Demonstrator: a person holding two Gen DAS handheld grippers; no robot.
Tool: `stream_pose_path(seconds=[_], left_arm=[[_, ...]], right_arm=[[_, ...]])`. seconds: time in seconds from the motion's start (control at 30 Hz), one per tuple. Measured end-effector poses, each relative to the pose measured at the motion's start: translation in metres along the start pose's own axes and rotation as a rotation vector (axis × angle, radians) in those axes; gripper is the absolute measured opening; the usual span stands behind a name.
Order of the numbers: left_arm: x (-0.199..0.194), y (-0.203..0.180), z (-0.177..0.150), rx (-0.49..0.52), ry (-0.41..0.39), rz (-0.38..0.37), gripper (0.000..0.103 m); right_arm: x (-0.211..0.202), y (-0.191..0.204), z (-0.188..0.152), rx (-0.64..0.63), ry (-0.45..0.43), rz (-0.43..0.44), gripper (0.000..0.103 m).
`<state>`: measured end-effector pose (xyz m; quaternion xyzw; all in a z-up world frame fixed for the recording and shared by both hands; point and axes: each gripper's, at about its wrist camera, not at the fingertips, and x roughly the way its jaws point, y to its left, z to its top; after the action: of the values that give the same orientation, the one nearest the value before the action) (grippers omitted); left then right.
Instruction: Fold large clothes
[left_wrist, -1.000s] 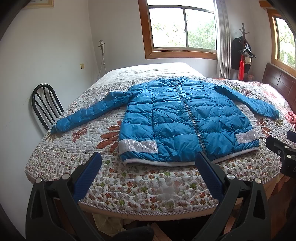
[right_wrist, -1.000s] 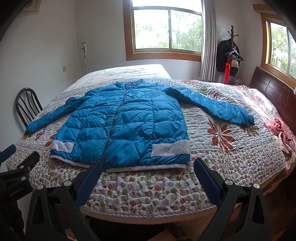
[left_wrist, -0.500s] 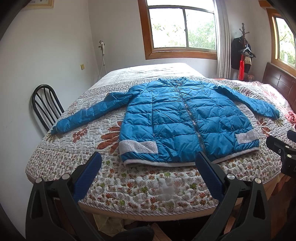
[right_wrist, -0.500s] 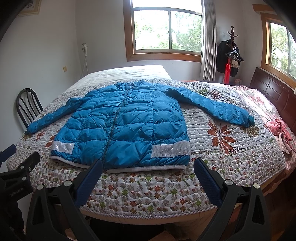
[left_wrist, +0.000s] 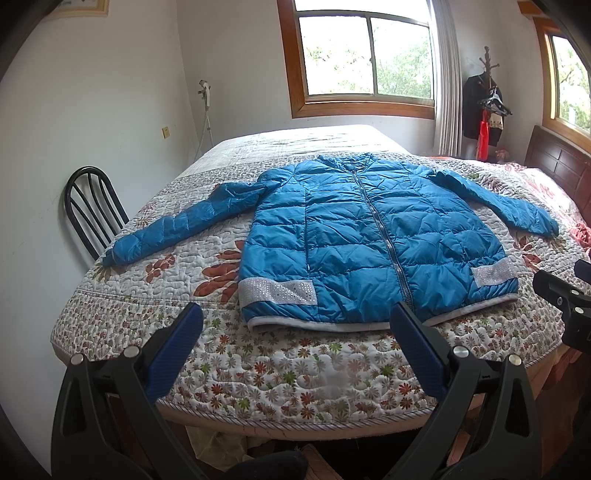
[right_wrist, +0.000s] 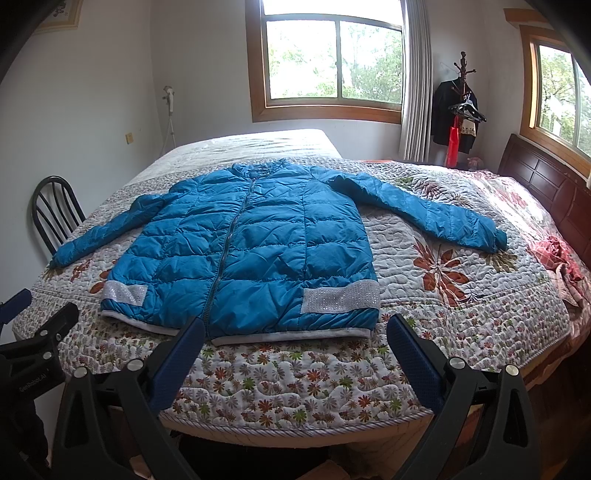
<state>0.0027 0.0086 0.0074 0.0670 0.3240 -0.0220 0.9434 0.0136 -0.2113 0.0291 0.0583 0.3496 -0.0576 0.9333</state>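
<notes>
In the left wrist view the left gripper (left_wrist: 295, 343) sits nearest at 6 o'clock, its blue-padded jaws spread wide with nothing between them, short of the bed's near edge; the right gripper (right_wrist: 295, 347) shows the same in its own view, jaws wide apart and empty, and its dark tip (left_wrist: 561, 291) pokes in at 3 o'clock of the left view. Beyond them the floral quilted bed (left_wrist: 280, 373) fills the middle of both views. The blue puffer jacket (left_wrist: 369, 240) lies flat on it, front up and zipped, hem with a pale band and two silver sparkly patches nearest the grippers, collar pointing to 12 o'clock. One sleeve (left_wrist: 177, 229) stretches out toward 9 o'clock, the other sleeve (right_wrist: 424, 210) toward 3 o'clock, both resting on the quilt. A black chair (left_wrist: 92, 210) stands beside the bed at 9 o'clock. Farther off, a wood-framed window (right_wrist: 332, 62) is at 12 o'clock, a coat rack (right_wrist: 460, 107) with dark clothes at 2 o'clock, and a dark headboard (right_wrist: 546, 192) at 3 o'clock
</notes>
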Motion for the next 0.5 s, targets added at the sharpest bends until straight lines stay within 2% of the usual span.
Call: stream_pose_path(seconds=[0.27,0.5], left_arm=[[0.005,-0.002,-0.001,-0.004,0.001,-0.003,0.1],[0.016,-0.007,0.001,-0.018,0.005,-0.063,0.1]], right_arm=[[0.001,0.0,0.001,0.0,0.001,0.004,0.099],[0.014,-0.012,0.015,-0.009,0.003,0.005,0.099]])
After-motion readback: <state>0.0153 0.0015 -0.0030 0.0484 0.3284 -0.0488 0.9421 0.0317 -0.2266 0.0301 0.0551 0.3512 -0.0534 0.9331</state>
